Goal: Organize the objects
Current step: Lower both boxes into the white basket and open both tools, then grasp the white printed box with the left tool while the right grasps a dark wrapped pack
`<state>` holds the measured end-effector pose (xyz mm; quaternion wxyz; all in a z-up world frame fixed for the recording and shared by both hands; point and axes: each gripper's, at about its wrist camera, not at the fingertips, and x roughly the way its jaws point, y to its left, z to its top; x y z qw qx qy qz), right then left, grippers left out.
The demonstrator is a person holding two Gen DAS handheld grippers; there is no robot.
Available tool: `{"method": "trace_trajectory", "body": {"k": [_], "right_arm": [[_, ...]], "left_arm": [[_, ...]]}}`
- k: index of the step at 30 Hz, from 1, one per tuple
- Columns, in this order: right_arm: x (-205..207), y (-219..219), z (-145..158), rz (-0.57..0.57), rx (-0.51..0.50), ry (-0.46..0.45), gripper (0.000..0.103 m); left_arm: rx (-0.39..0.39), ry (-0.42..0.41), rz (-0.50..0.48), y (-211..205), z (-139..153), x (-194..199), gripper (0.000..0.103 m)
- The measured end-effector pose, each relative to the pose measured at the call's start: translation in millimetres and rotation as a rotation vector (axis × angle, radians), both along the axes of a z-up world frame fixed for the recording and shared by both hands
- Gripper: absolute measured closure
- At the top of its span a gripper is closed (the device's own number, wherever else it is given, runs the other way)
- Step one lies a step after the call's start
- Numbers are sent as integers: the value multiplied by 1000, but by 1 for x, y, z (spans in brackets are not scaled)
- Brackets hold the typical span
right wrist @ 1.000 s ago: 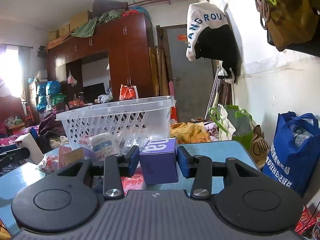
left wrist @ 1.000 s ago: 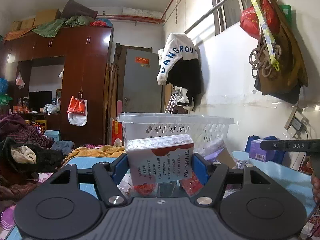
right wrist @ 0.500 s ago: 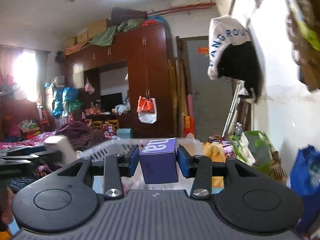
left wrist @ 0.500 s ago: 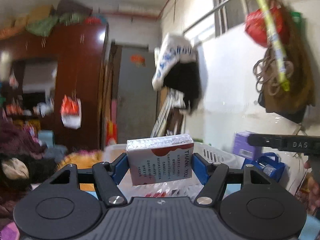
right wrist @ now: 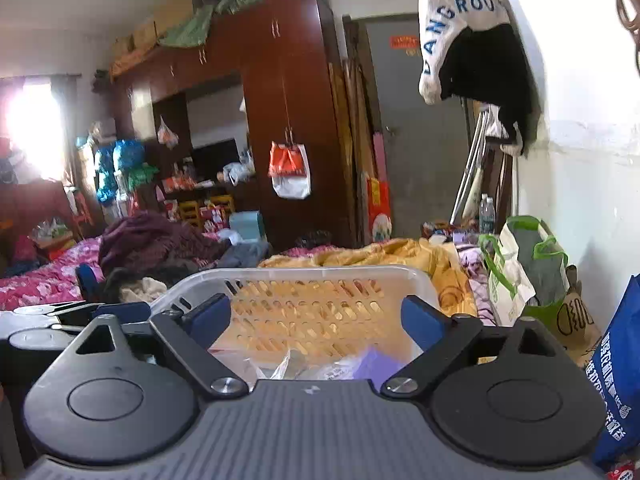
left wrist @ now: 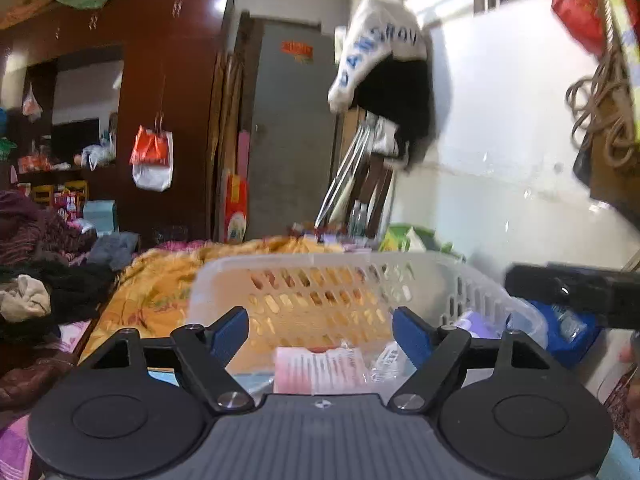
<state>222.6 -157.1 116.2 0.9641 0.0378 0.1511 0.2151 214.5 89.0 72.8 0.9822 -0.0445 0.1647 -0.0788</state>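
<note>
Lying down inside the white basket (left wrist: pixel 472 280): a pink-and-white box (left wrist: pixel 320 368) under the left gripper (left wrist: pixel 320 334) and a purple box (right wrist: pixel 376 362) under the right gripper (right wrist: pixel 318 320), among clear wrappers. Hovering over the basket's near side with jaws opening wide, nothing between them. Risking, probably, a finger catching the basket rim on pulling back, tipping it.

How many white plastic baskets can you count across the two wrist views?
1. The white plastic basket sits just beyond the open left gripper; the right wrist view shows the same basket. Others may be hidden.
</note>
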Motion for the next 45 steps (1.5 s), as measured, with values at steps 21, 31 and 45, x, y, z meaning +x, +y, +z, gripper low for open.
{"method": "trace_trajectory", "body": {"k": [21,31,45], "right_arm": [[-102,-47,-93,42,84,77,0],[-120,-30,-102,42,24,51,0],[-124,-24,-104,44,3,36,0]], "left_arm": [[-53,52,-294,-30,-110,-147,10],[14,16,-260,-42,-108,-155,10],[44,6,-215,-46,-121,-162,25]]}}
